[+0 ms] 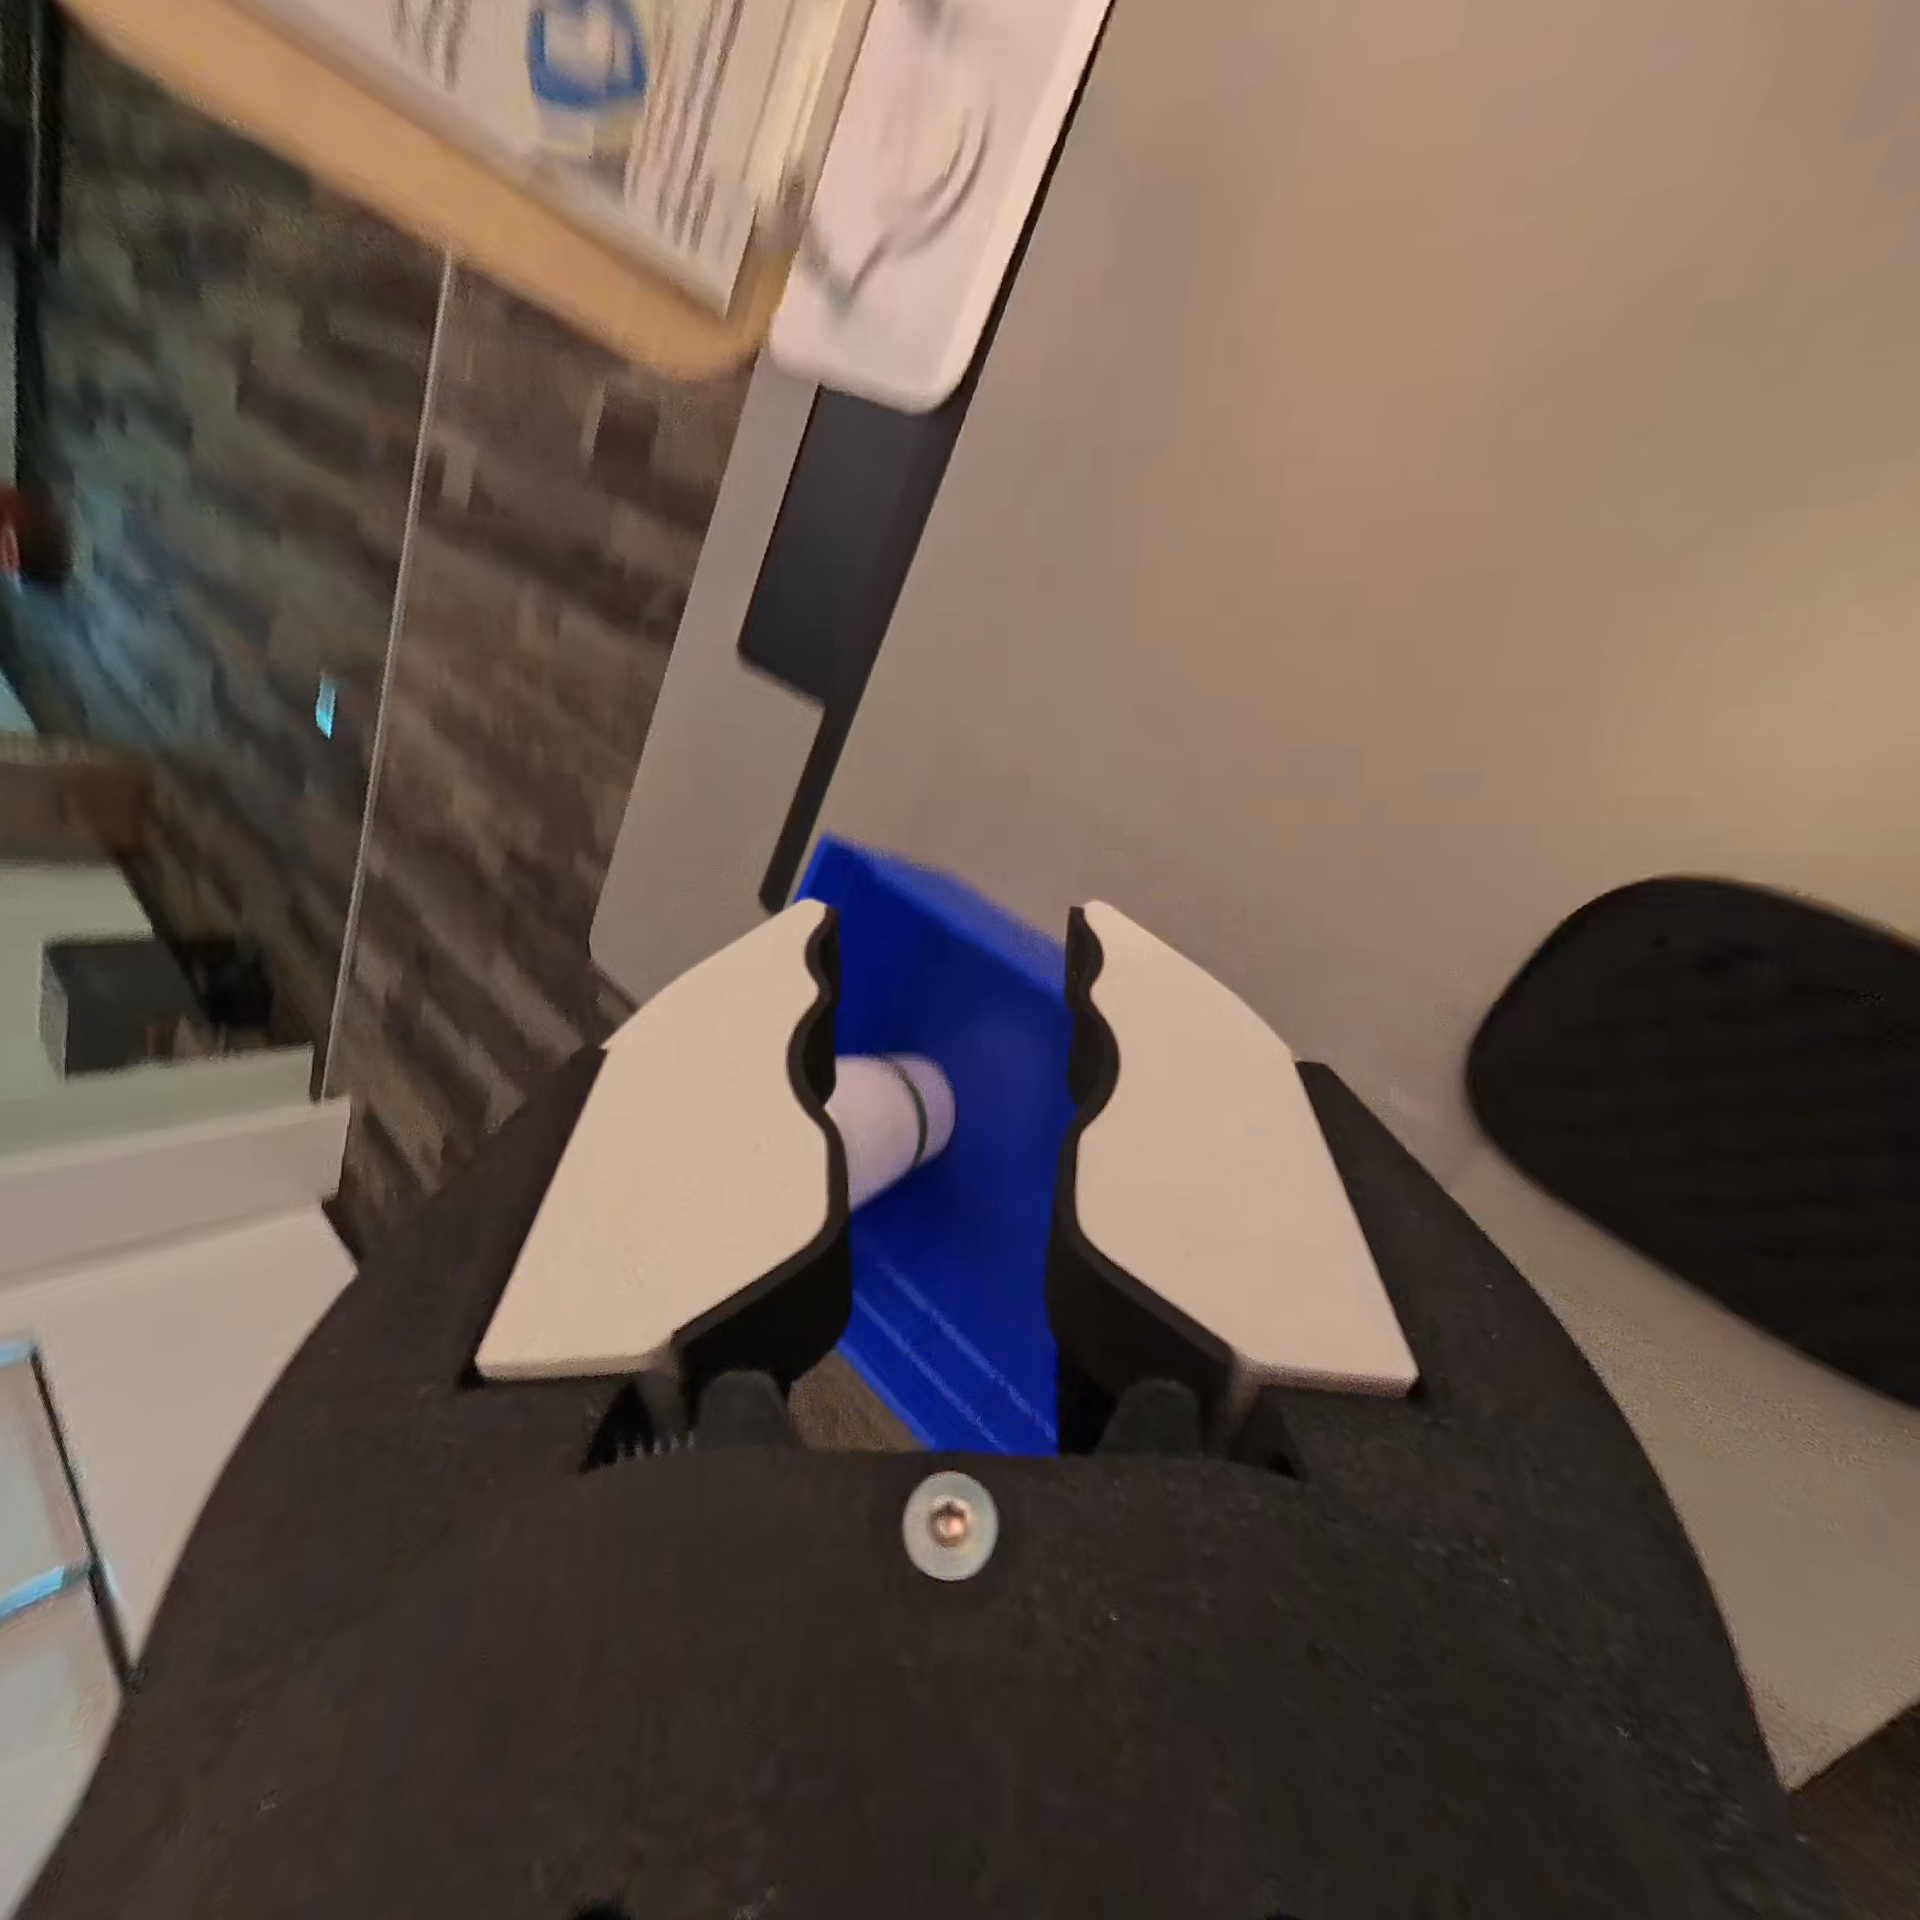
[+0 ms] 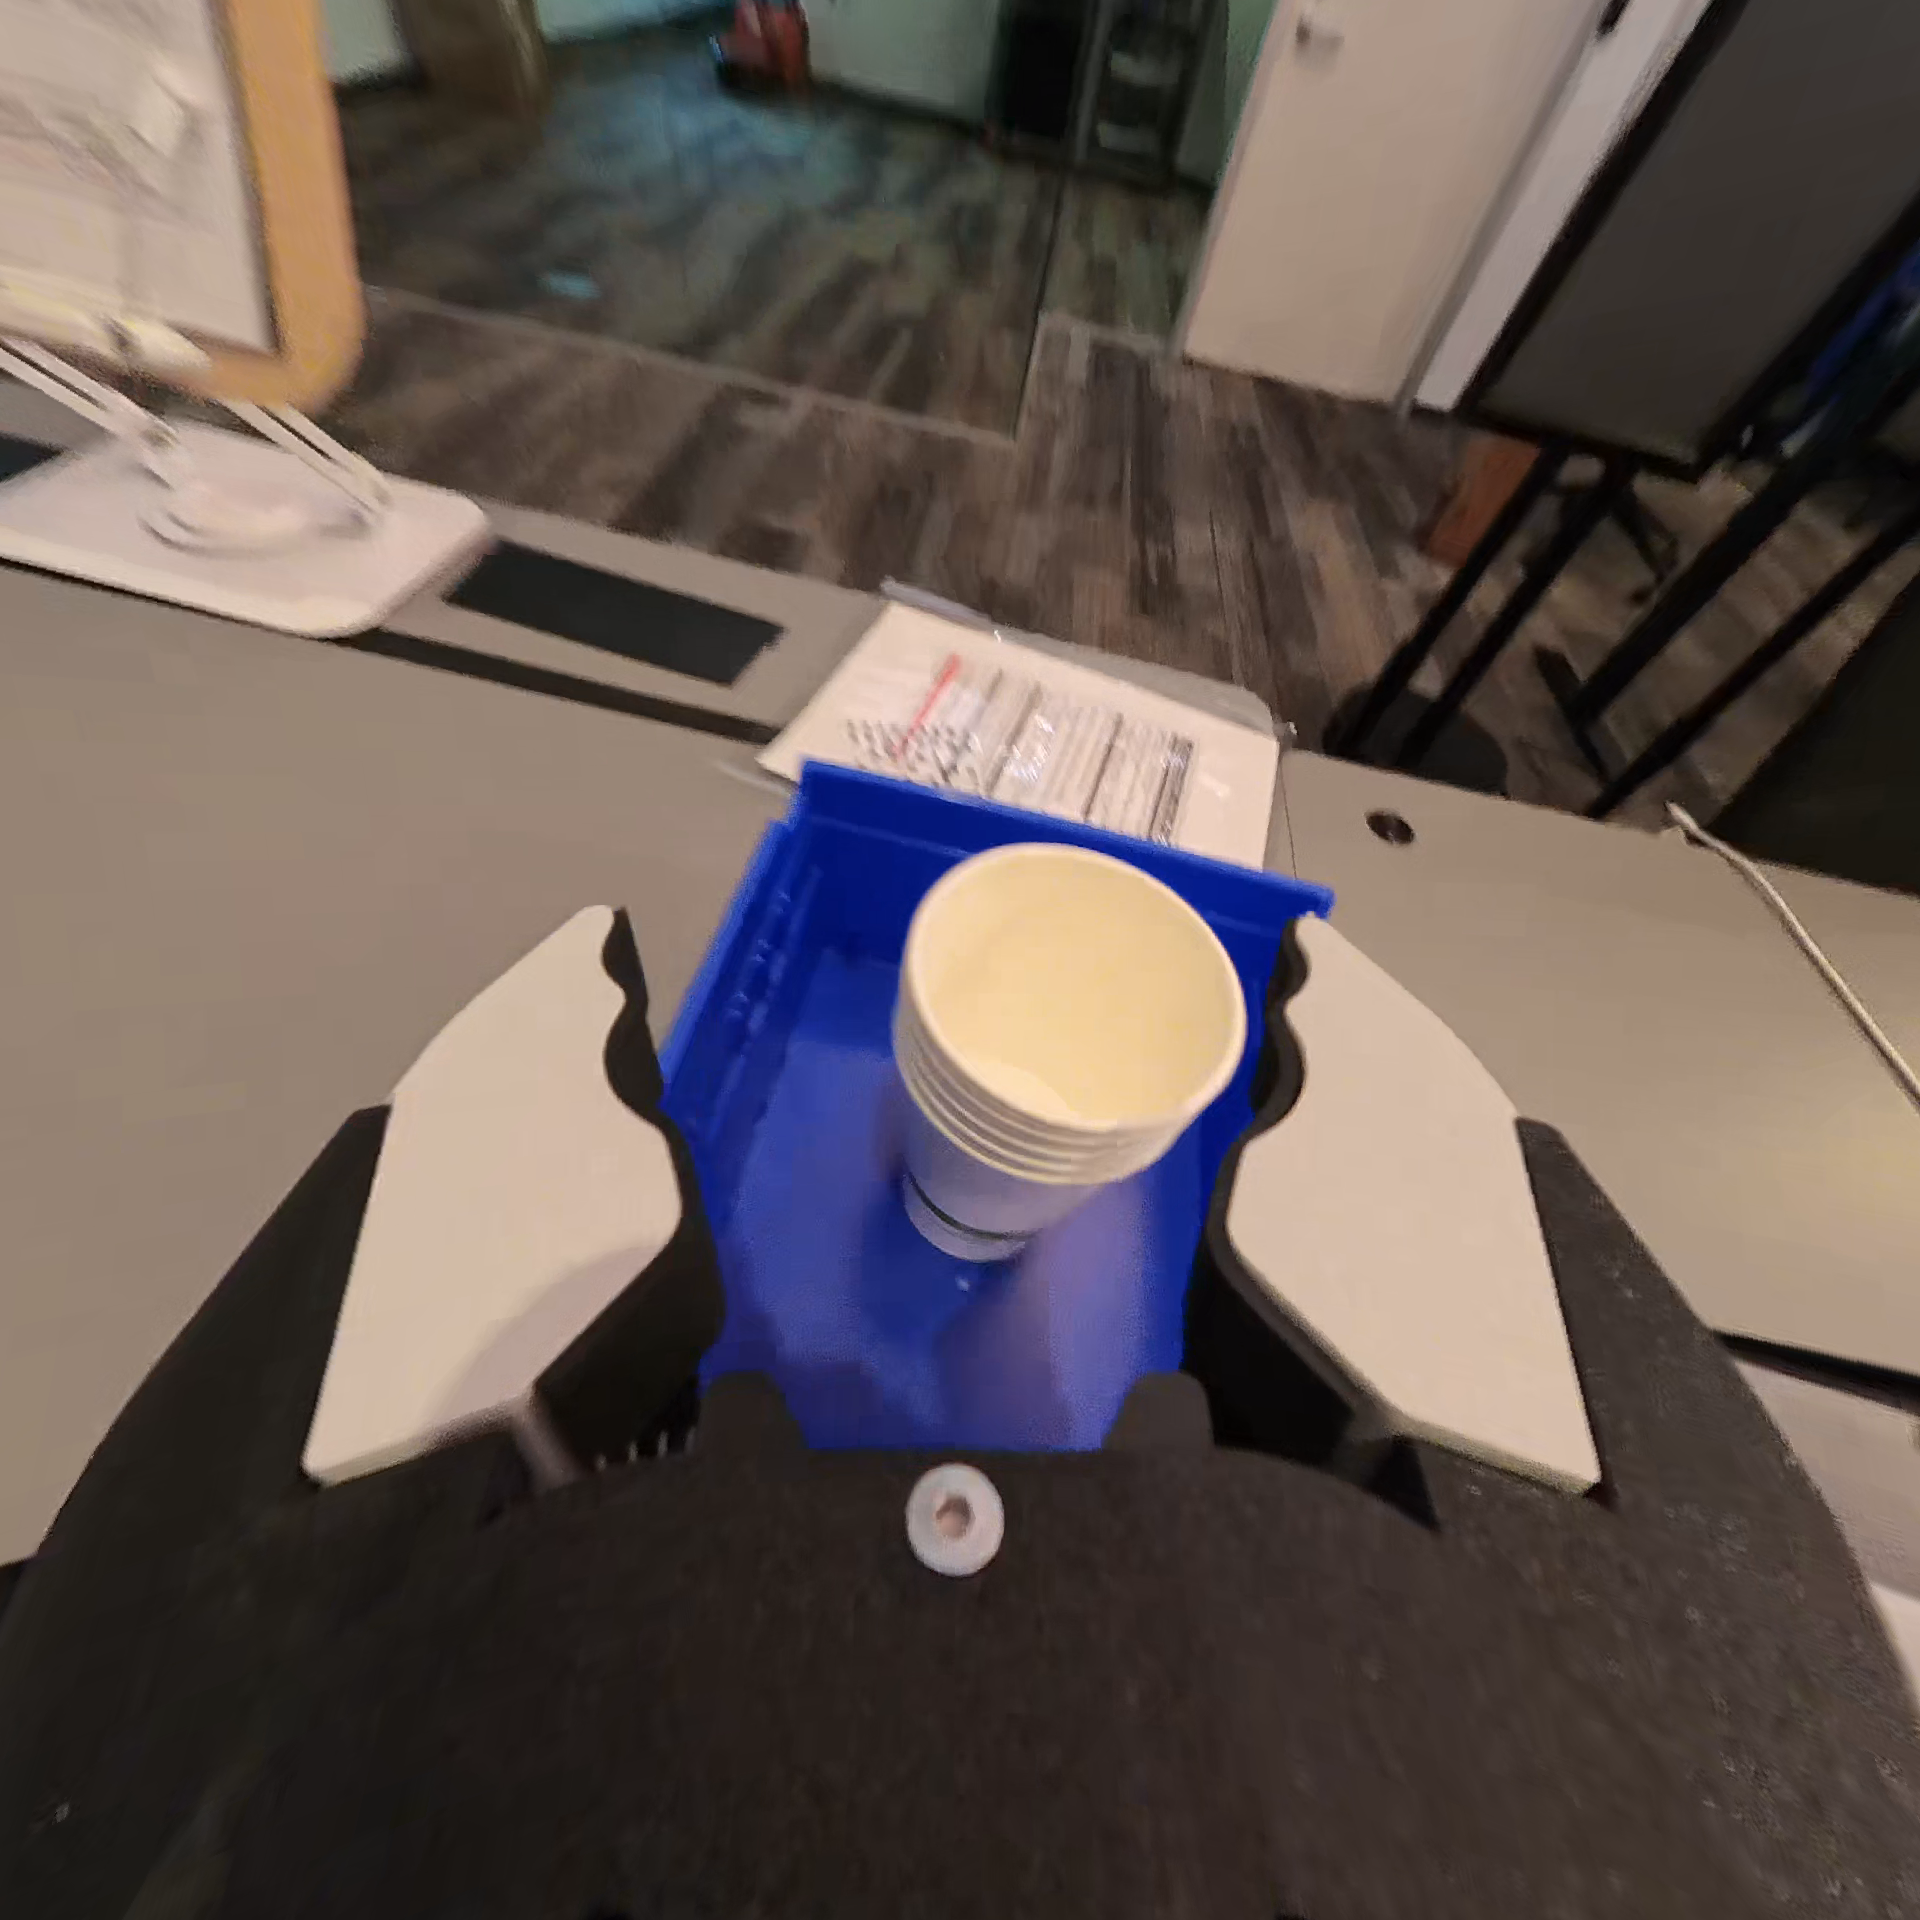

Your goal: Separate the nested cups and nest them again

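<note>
Paper cups (image 2: 1070, 1049), nested in one stack, lean inside the blue bin (image 2: 790, 1049); separation not yet begun, by my reading; your right gripper (image 2: 951, 1039) hovers above the bin, fingers wide, empty; left gripper (image 1: 948, 1049) beside the bin, fingers narrower, empty; next, descend and grip the stack.

This looks like an office or a lab workspace — grey desks (image 2: 260, 831) pushed together, a cable hole in one top, and a printed sheet in a clear sleeve (image 2: 1049, 727) lying flat. A wood-framed board (image 2: 301, 208) stands on a white base at the far left. Beyond the desk edge there's dark wood-look flooring (image 2: 831, 312), a black-legged stand (image 2: 1662, 364) on the right — and a blue plastic parts bin (image 2: 748, 1039) on the desk.
</note>
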Available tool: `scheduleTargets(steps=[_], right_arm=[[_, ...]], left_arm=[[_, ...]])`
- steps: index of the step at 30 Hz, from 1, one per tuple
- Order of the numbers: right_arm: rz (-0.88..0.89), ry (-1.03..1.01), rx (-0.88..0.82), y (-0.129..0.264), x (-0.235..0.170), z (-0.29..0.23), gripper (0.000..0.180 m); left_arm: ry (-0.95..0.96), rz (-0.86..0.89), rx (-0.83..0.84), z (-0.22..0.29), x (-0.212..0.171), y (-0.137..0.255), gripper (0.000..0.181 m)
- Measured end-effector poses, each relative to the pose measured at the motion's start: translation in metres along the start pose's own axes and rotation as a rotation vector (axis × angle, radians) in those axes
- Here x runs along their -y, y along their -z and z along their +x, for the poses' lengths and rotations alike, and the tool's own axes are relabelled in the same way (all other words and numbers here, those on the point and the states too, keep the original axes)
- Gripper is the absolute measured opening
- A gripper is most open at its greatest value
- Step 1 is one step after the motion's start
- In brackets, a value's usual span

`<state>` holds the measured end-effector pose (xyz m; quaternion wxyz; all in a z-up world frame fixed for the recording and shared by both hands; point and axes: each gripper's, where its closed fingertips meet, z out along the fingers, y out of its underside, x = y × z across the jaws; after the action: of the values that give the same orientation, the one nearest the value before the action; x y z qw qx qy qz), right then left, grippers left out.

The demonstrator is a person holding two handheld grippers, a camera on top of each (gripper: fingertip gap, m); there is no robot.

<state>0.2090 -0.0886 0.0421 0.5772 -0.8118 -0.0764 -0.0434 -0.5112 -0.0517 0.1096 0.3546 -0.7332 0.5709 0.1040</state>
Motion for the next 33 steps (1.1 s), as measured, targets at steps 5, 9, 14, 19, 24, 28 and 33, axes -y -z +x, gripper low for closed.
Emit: scheduleTargets(steps=[5,9,14,19,24,28,33], right_arm=[[0.14,-0.02,0.132,0.026,0.037,-0.046,0.109],[0.184,-0.001,0.226,0.041,0.052,-0.084,0.109],[0.168,0.078,0.245,0.056,0.053,-0.109,0.109],[0.137,0.102,0.249,0.058,0.045,-0.116,0.109],[0.096,0.083,0.26,0.048,0.031,-0.116,0.109],[0.104,0.038,0.29,0.044,0.025,-0.119,0.108],[0.07,0.027,0.316,0.036,0.017,-0.124,0.108]], left_arm=[[0.084,-0.246,0.036,-0.03,-0.107,-0.058,0.042],[0.138,-0.421,0.032,-0.042,-0.169,-0.101,0.043],[0.157,-0.531,0.026,-0.049,-0.21,-0.133,0.043],[0.216,-0.523,-0.005,-0.051,-0.224,-0.15,0.035],[0.229,-0.521,-0.056,-0.044,-0.226,-0.156,0.011],[0.234,-0.517,-0.126,-0.032,-0.221,-0.155,0.0],[0.178,-0.47,-0.121,-0.034,-0.198,-0.127,0.0]])
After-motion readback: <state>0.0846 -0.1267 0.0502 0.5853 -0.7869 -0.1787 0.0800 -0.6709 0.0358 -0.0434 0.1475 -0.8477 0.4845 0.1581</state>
